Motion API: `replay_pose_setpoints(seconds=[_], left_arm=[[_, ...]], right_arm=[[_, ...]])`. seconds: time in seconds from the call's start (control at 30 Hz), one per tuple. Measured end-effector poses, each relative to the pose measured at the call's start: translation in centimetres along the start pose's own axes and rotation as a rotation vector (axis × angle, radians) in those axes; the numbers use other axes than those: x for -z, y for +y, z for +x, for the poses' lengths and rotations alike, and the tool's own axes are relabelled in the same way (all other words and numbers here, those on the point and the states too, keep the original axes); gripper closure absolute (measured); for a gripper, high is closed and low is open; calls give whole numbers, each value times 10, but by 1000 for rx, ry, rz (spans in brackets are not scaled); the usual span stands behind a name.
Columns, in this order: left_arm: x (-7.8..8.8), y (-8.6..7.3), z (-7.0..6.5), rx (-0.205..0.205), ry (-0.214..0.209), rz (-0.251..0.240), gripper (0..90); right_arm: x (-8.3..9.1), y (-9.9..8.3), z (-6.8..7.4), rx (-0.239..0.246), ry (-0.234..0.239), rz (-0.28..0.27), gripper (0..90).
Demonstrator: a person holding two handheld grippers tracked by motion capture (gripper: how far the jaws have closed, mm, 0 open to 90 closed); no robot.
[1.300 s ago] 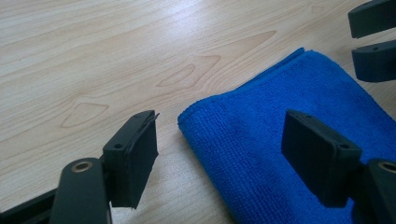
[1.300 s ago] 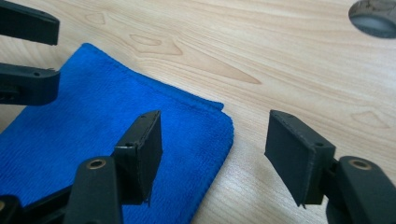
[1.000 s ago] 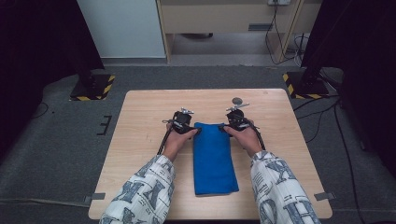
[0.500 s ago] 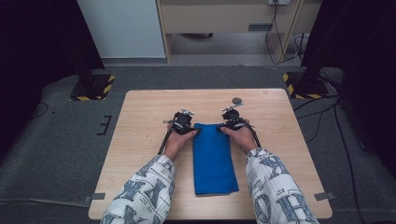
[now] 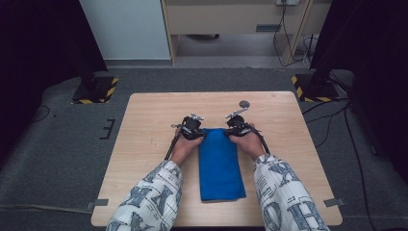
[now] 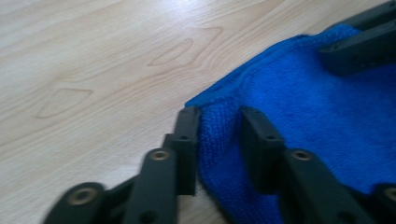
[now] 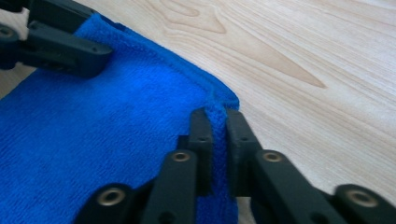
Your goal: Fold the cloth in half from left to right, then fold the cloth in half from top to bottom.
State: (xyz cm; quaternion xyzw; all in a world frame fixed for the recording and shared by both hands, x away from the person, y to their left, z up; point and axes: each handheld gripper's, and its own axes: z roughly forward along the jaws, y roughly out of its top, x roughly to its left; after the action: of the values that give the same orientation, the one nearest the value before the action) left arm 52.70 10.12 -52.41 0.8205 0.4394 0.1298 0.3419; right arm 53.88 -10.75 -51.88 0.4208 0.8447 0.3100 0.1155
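Blue folded towel (image 5: 220, 163) lies lengthwise at the centre of the wooden worktop (image 5: 144, 125), long axis running 12 to 6 o'clock. Left tongs (image 5: 198, 132) sit at the towel's far corner at about 11 o'clock, right tongs (image 5: 232, 129) at the far corner at about 1 o'clock. Both have just been closing. In the left gripper view, left tongs (image 6: 218, 126) are narrowed around a raised fold of the towel's (image 6: 327, 121) corner, with cloth bunched between the jaws. In the right gripper view, right tongs (image 7: 215, 122) are nearly closed, pinching the hem of the towel (image 7: 93, 140) at its corner. A small round grey disc (image 5: 244, 103) lies at 12 o'clock from the right tongs, near them.
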Motion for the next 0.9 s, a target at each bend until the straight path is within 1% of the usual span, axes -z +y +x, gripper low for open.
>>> replay_pose_setpoints(seconds=[0.07,0.13,0.17,0.23,0.33,0.47,0.63,0.7,0.83,0.9], left_arm=[[0,0,0,-3,-8,2,764],[0,1,-1,-1,-10,2,798],[0,1,-1,1,-9,-1,813],[0,1,-1,7,-10,-4,827],[1,2,-1,29,-21,-9,834],[2,4,-3,21,-23,-20,834],[9,7,-3,18,-23,-33,836],[11,8,-2,20,-22,-42,836],[16,10,-2,28,-19,-55,836],[18,12,-3,19,-17,-56,836]], right_arm=[[2,-1,0,-1,3,-7,857],[4,-1,-1,-21,11,-22,859],[6,-2,-1,-30,17,-32,860],[9,-2,-3,-29,25,-49,859],[15,-2,-3,-27,33,-68,859],[20,-3,-3,-32,34,-76,859],[22,-4,-2,-38,36,-79,859],[24,-4,-2,-31,37,-87,859],[28,-2,-1,-38,40,-106,859],[30,-2,0,-36,38,-111,859]])
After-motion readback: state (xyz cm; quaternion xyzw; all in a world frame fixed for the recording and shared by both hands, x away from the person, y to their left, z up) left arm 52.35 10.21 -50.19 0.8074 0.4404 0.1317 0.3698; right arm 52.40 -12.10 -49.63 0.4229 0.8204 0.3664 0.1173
